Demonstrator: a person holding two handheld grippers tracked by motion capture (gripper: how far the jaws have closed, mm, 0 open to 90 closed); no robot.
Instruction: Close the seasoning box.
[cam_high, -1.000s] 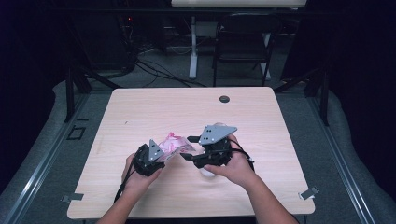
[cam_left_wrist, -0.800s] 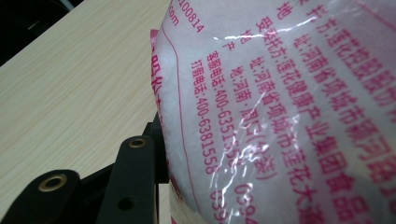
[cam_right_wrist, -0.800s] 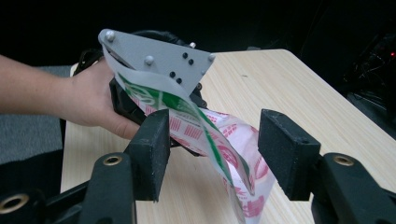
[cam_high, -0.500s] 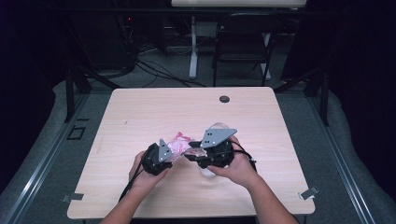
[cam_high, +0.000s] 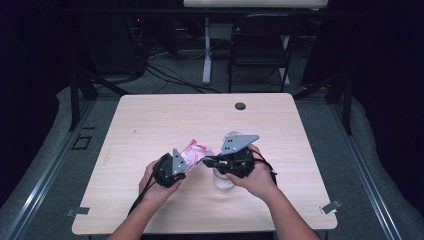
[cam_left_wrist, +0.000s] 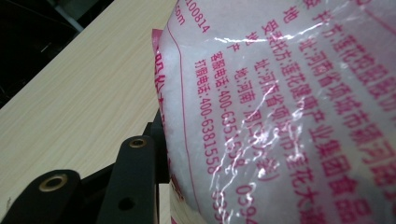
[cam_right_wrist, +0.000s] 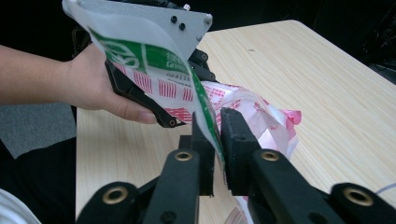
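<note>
Grip quality decides this step, which looks like opening or tearing the plastic bag (cam_high: 192, 151) held above the table (cam_high: 150, 120) between both tools, just left of a clear glass (cam_high: 223, 179) standing under the right hand. The left gripper (cam_high: 182, 166) pinches the bag's full body, its jaws pressed against the white granular filling behind pink print (cam_left_wrist: 280, 116). The right gripper (cam_right_wrist: 217, 140) has just been closing and now pinches the flat green-and-white printed edge (cam_right_wrist: 154, 60) of the bag between its two black jaws. To do this well, I judge the right jaws should sit squarely on that thin seam, not on the bulge, so the film does not slip. Keep the left hold steady and low, near the glass, and pull apart gently; a sudden tug could split the film wide and spill granules over the wood.
</note>
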